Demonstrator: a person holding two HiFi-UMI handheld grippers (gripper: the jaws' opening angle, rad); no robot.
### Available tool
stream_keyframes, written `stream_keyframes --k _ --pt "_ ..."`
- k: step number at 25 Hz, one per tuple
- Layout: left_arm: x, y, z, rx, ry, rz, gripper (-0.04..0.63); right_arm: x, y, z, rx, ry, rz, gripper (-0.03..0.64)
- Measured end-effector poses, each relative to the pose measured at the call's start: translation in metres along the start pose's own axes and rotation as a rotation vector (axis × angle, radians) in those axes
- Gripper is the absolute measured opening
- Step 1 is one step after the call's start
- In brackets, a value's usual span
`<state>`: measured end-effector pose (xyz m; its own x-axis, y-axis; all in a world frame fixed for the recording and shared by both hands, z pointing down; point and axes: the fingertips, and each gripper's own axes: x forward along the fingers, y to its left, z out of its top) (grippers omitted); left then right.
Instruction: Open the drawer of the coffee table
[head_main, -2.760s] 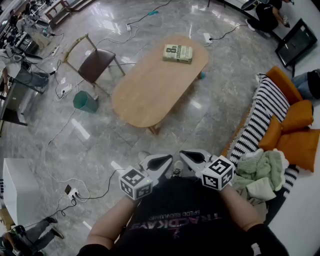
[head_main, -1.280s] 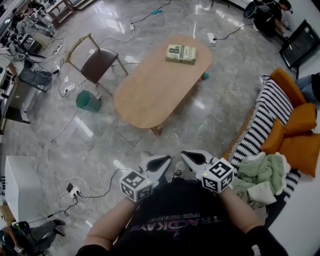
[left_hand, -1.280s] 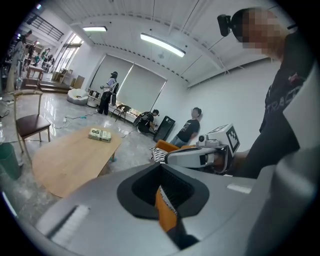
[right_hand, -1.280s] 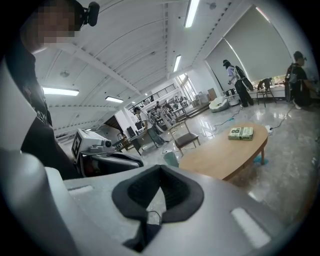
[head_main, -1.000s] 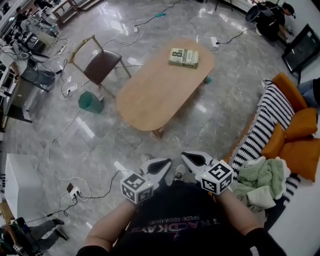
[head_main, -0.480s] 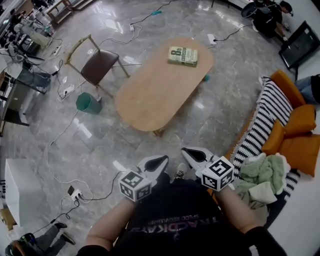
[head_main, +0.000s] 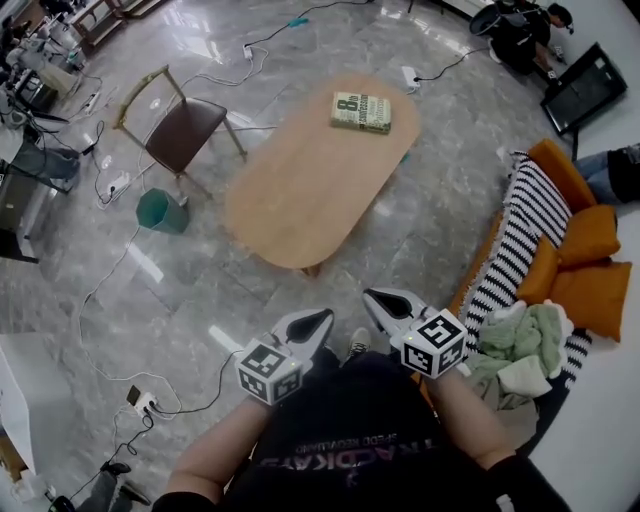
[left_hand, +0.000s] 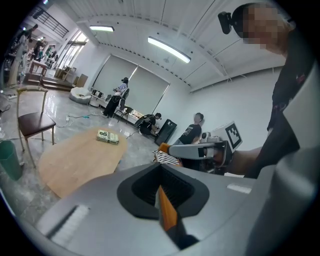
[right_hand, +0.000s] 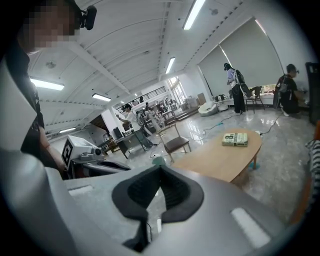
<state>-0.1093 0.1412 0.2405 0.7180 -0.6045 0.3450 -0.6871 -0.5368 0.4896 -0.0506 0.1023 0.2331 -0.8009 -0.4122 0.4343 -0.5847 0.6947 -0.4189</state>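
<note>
The oval wooden coffee table (head_main: 300, 185) (left_hand: 75, 162) (right_hand: 222, 157) stands on the marble floor ahead of me, a green book (head_main: 360, 110) (left_hand: 108, 137) (right_hand: 235, 139) lying near its far end. Its drawer is not visible in any view. My left gripper (head_main: 322, 322) and right gripper (head_main: 375, 300) are held close to my body, well short of the table's near end, both shut with nothing between the jaws. In the left gripper view the right gripper (left_hand: 172, 150) shows at the right; in the right gripper view the left gripper (right_hand: 112, 166) shows at the left.
A wooden chair (head_main: 175, 120) and a green bin (head_main: 160, 212) stand left of the table. A striped sofa (head_main: 520, 245) with orange cushions (head_main: 585, 275) and green cloths (head_main: 520, 345) is at the right. Cables and a power strip (head_main: 140, 400) lie on the floor. People are at the room's far end.
Both grippers, still shut, have drifted with my body across the floor; the table now sits slightly further left and the view has shifted right.
</note>
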Motion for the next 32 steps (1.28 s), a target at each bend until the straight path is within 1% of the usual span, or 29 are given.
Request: stream_keyframes --k 4,7,9,13,16,18,21,23,28,31,32 --pt "-0.004 0.015 -0.001 -0.002 -0.005 -0.003 0.0 0.015 0.001 0.005 -0.021 -0.009 -0.021 -0.002" --pt "-0.008 0.019 -0.003 -0.029 -0.013 0.015 0.0 0.019 0.002 0.003 -0.021 0.001 -0.017 -0.002" --pt "-0.005 0.018 -0.004 -0.026 -0.025 0.035 0.0 0.017 -0.003 0.002 -0.034 0.014 -0.007 -0.002" --pt "0.01 0.028 0.0 -0.04 -0.033 0.093 0.0 0.021 -0.029 0.006 -0.063 0.039 0.006 -0.002" --pt "0.02 0.037 0.002 -0.055 -0.048 0.155 0.0 0.028 -0.049 0.004 -0.092 0.071 0.04 -0.002" --pt "0.032 0.041 -0.004 -0.066 -0.048 0.199 0.0 0.03 -0.068 0.0 -0.104 0.089 0.065 -0.002" --pt "0.051 0.044 -0.02 -0.084 -0.04 0.255 0.0 0.034 -0.103 -0.011 -0.104 0.11 0.092 0.0" --pt "0.063 0.048 -0.033 -0.082 -0.03 0.296 0.0 0.039 -0.125 -0.018 -0.109 0.116 0.106 0.0" --pt "0.098 0.082 -0.084 -0.029 0.016 0.38 0.001 0.066 -0.18 -0.044 -0.175 0.128 0.14 0.0" --pt "0.117 0.114 -0.114 0.009 0.029 0.437 0.002 0.091 -0.208 -0.068 -0.217 0.151 0.164 0.025" --pt "0.123 0.127 -0.123 0.015 0.03 0.457 0.024 0.1 -0.217 -0.076 -0.234 0.155 0.169 0.026"
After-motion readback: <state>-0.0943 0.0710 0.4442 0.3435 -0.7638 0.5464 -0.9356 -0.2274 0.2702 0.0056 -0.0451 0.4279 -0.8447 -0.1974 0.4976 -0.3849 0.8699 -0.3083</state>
